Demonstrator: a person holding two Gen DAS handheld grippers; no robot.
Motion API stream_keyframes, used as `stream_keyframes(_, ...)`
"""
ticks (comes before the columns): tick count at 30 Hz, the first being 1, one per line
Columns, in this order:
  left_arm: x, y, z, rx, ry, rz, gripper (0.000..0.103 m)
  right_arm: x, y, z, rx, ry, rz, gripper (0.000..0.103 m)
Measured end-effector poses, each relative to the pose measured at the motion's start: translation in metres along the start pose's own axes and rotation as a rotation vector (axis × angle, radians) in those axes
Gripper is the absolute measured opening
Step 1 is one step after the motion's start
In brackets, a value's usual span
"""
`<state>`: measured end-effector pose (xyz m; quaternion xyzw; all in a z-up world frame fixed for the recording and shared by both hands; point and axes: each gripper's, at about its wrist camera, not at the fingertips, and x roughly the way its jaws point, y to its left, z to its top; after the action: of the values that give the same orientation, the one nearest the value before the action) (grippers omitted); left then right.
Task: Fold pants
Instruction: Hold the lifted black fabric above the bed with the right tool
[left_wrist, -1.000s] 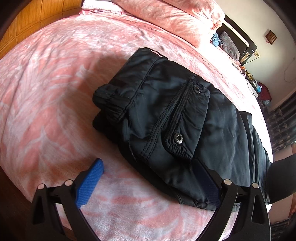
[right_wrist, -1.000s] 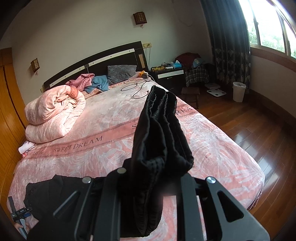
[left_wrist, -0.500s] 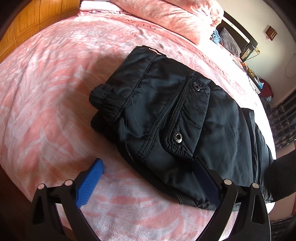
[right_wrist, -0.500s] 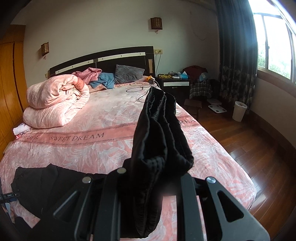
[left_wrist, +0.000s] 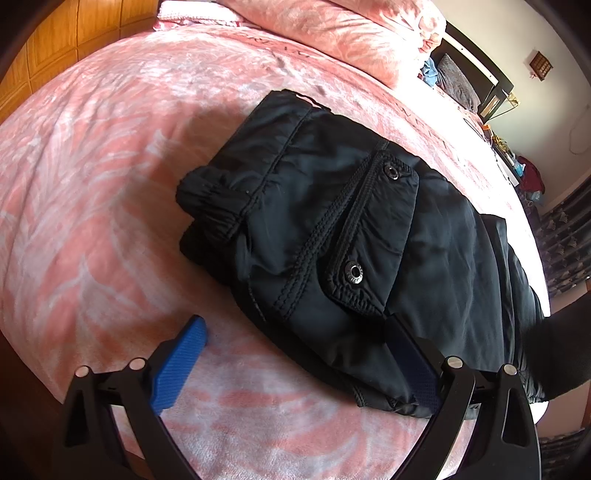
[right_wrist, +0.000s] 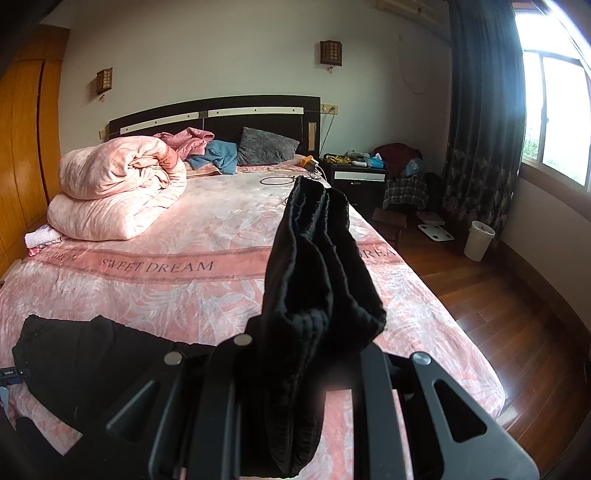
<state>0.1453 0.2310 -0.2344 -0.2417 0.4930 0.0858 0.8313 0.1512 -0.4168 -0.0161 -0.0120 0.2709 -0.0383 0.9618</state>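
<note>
Black cargo pants (left_wrist: 354, 236) lie on the pink bedspread in the left wrist view, waistband end folded, flap pocket with two snaps facing up. My left gripper (left_wrist: 295, 354) is open; its left blue pad (left_wrist: 181, 365) rests on the bedspread and its right pad (left_wrist: 410, 354) lies against the pants' near edge. My right gripper (right_wrist: 299, 369) is shut on the bunched leg end of the pants (right_wrist: 314, 280) and holds it up above the bed. The rest of the pants (right_wrist: 85, 362) lies at lower left in the right wrist view.
A rolled pink duvet (right_wrist: 114, 188) lies by the dark headboard (right_wrist: 221, 118), with pillows and clothes. A nightstand (right_wrist: 354, 177), a stool and a white bin (right_wrist: 478, 240) stand on the wooden floor to the right. A wooden wardrobe (right_wrist: 26, 147) is on the left.
My right gripper has swung with the pants' leg end, so the bed and headboard shifted in its view. The left gripper stays open at the pants' edge, barely moved.
</note>
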Motion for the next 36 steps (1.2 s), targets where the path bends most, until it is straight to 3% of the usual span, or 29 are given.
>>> stream_keyframes(19,-0.002,0.004,-0.002,-0.003,0.001,-0.026,0.098,0.005,0.032,0.005,-0.079,0.012,0.009,0.015)
stream_keyframes(36,-0.006,0.012,-0.004,-0.018,-0.003,-0.058,0.098,0.016,0.092,-0.001,-0.201,0.039,0.018,0.015)
